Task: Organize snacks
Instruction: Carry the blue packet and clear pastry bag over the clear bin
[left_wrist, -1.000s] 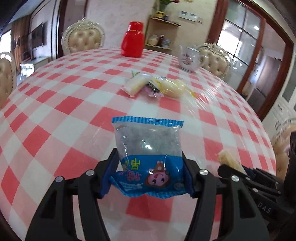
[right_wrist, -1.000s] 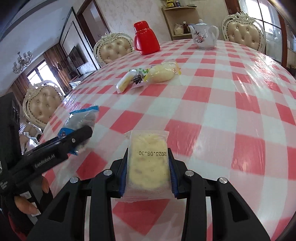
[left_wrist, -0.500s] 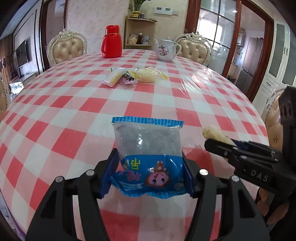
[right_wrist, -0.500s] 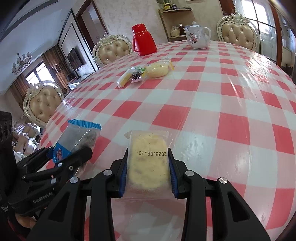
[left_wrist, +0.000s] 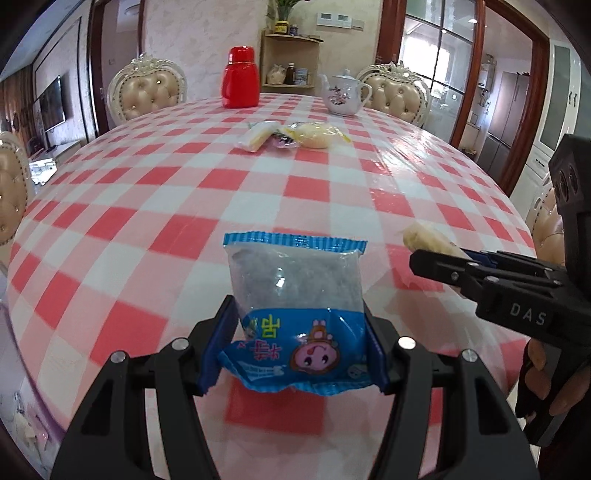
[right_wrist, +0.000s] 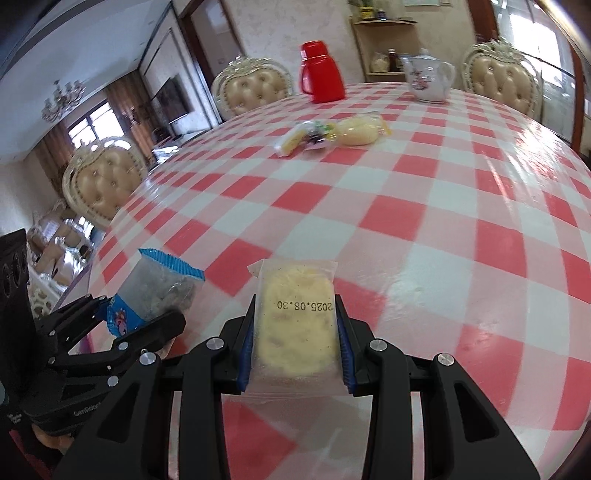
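Your left gripper (left_wrist: 293, 345) clamps the blue packet (left_wrist: 295, 314); your right gripper (right_wrist: 295, 347) pinches the yellow cake packet (right_wrist: 295, 325) above the counter (right_wrist: 424, 229).

A blue-edged snack packet (left_wrist: 295, 295) and a clear-wrapped yellow cake (right_wrist: 295, 321) are held upright above the table.

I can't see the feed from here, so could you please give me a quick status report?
Left gripper shut on blue snack packet. Right gripper shut on yellow cake packet. Snack pile ahead; nothing between.
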